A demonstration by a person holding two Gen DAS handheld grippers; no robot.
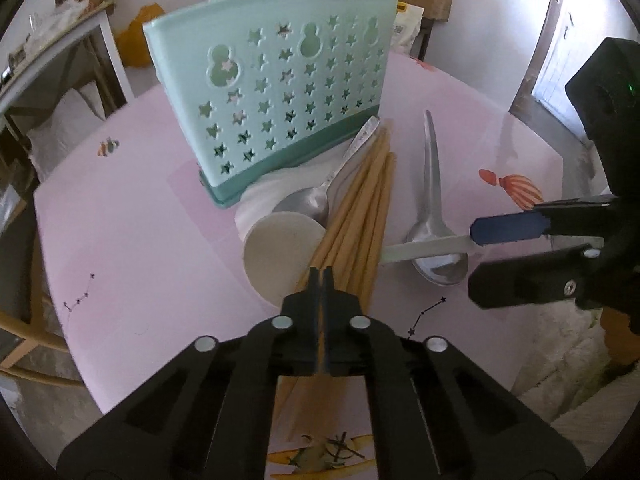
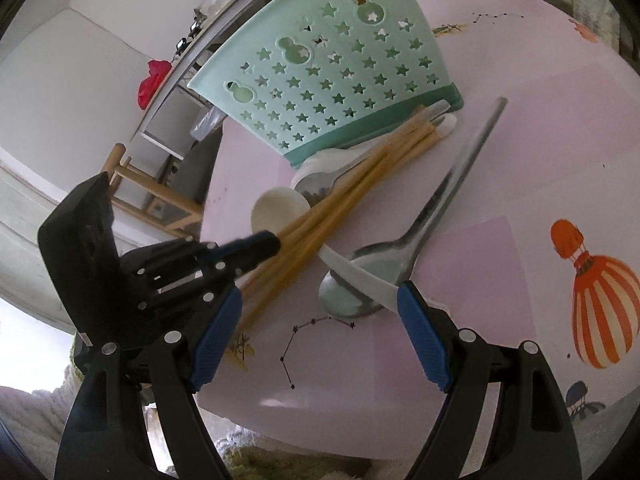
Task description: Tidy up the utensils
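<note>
Left wrist: left tongs (image 1: 322, 276) closed over chopsticks (image 1: 360, 204)

A mint holder (image 2: 340, 76) punched with stars is standing on the pink table (image 2: 520, 152) at upper centre of the frame. Chopsticks (image 2: 344, 200) are lying in a bundle slanting from its base down to the left, over a white spoon (image 2: 280, 210) and a steel spoon (image 2: 320, 184). The left gripper (image 2: 272, 244), jaws together, is pinching the bundle at centre left. A steel ladle (image 2: 440, 200) is sloping at centre right, crossing a white spoon handle (image 2: 360, 272). The right gripper (image 2: 320, 332) is gaping wide at lower centre, its blue pads (image 2: 424, 344) flanking the ladle's bowl.
</note>
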